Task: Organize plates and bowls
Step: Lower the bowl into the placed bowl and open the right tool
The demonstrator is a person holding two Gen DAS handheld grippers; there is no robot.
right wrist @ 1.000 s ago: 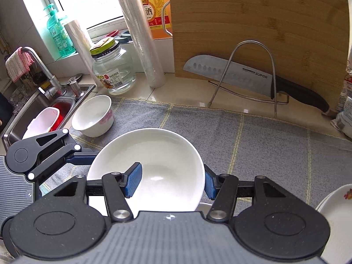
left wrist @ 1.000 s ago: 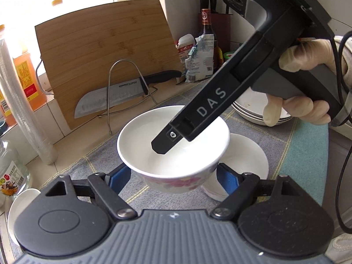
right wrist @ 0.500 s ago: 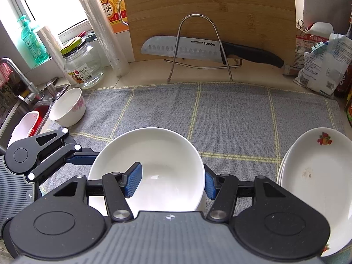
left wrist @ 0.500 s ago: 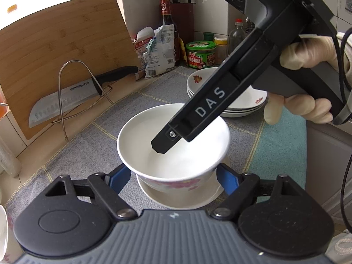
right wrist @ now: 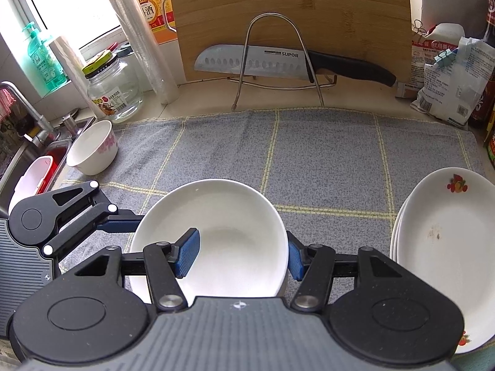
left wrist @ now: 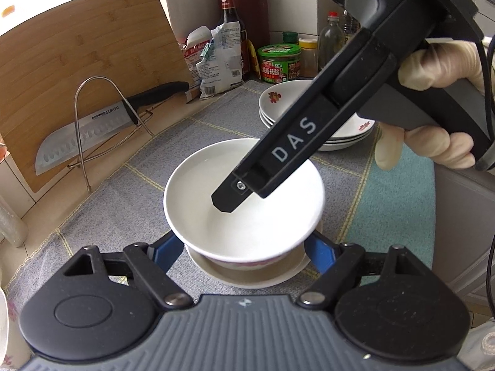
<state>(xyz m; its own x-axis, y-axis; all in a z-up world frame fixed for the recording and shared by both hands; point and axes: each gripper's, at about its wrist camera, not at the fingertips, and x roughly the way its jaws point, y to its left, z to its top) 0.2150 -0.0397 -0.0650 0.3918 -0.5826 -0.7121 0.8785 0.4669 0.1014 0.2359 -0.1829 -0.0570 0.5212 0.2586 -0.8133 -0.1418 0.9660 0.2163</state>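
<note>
A white bowl (left wrist: 210, 185) with a pink flower band is carried by both grippers. My left gripper (left wrist: 244, 247) is shut on it, a blue pad on each outer side. My right gripper (right wrist: 241, 256) is shut on the bowl's (right wrist: 241, 213) right wall, with one pad inside and one outside. In the left wrist view its inner finger (left wrist: 278, 154) reaches down into the bowl. The bowl rests nested in a second white bowl (left wrist: 247, 276) on the grey cloth (right wrist: 324, 154). A stack of white plates (right wrist: 439, 225) with fruit prints lies just to the right.
Another flowered bowl (right wrist: 92, 148) stands at the cloth's left end beside the sink (right wrist: 27, 160). A knife on a wire rack (right wrist: 263, 61) and a wooden cutting board (right wrist: 294, 9) stand at the back. A glass jar (right wrist: 114, 92), bags and bottles (left wrist: 229, 15) line the wall.
Both grippers carried the bowl to the right across the cloth and lowered it into the second bowl. The stack of plates came into view.
</note>
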